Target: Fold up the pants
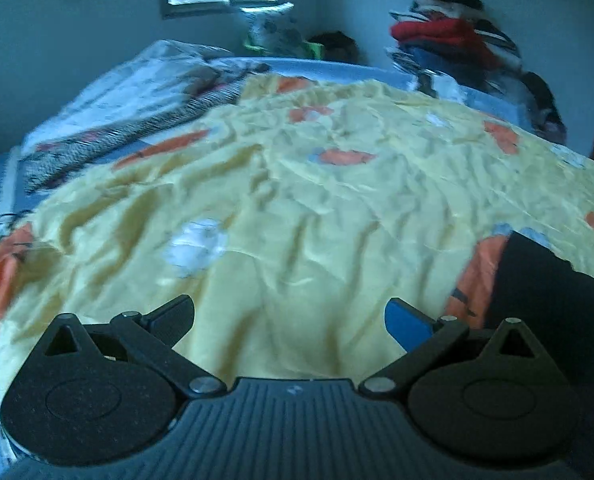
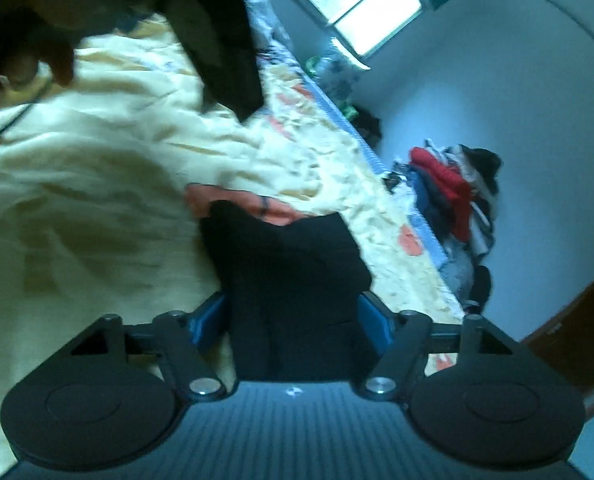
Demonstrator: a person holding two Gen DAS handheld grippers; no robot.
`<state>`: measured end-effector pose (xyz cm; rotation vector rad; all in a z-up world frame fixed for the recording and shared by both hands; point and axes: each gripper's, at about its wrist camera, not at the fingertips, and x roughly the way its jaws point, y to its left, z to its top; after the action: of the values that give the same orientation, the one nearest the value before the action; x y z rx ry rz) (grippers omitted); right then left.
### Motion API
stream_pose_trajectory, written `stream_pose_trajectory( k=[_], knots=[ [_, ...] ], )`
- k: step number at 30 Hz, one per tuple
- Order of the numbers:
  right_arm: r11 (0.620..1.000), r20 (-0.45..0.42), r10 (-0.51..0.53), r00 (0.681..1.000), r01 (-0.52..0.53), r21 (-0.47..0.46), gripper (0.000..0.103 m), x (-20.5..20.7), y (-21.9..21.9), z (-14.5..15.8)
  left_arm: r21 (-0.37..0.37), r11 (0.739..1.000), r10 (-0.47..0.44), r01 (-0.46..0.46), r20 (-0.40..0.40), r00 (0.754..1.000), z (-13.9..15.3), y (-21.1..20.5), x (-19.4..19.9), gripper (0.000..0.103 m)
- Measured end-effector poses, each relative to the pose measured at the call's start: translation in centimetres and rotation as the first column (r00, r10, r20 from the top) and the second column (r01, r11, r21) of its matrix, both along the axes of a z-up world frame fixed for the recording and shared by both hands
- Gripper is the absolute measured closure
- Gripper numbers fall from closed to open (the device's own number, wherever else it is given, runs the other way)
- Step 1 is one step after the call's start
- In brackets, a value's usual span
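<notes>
My left gripper (image 1: 289, 316) hangs over the yellow bedspread (image 1: 297, 200) with jaws spread and empty, ready to take an edge. My right gripper (image 2: 293, 316) has black pants (image 2: 289, 280) fabric between its jaws, which look pressed against it, probably to lift a fold. The pants lie near and right, cut off by the frame; blur hides their outline and the dark shape (image 2: 217, 40) at far left.
</notes>
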<state>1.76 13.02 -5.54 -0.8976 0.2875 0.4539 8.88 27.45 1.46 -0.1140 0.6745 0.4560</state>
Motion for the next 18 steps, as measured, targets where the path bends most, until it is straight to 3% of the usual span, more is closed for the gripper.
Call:
stream_pose_trajectory(
  k=[8, 11, 15, 18],
  knots=[
    [0.999, 0.021, 0.012, 1.000, -0.011, -0.047, 0.038, 0.6, 1.3, -0.4, -0.157, 0.982, -0.110, 0.104, -0.031, 0.993, -0.6, -1.6, 1.7, 0.000],
    [0.998, 0.007, 0.028, 1.000, -0.028, -0.051, 0.053, 1.2, 1.8, -0.6, -0.254, 0.958, -0.151, 0.133, -0.052, 0.987, -1.1, -1.6, 2.2, 0.000],
    [0.995, -0.004, 0.074, 0.997, -0.074, -0.061, 0.078, 1.4, 2.0, -1.2, -0.412, 0.899, -0.190, 0.145, -0.068, 0.979, -2.3, -0.8, 2.8, 0.001],
    [0.997, -0.023, 0.079, 0.997, -0.079, -0.008, 0.087, 1.6, 1.3, -0.8, -0.441, 0.886, -0.185, 0.141, -0.057, 0.981, -2.6, -0.6, 3.1, 0.001]
  ],
)
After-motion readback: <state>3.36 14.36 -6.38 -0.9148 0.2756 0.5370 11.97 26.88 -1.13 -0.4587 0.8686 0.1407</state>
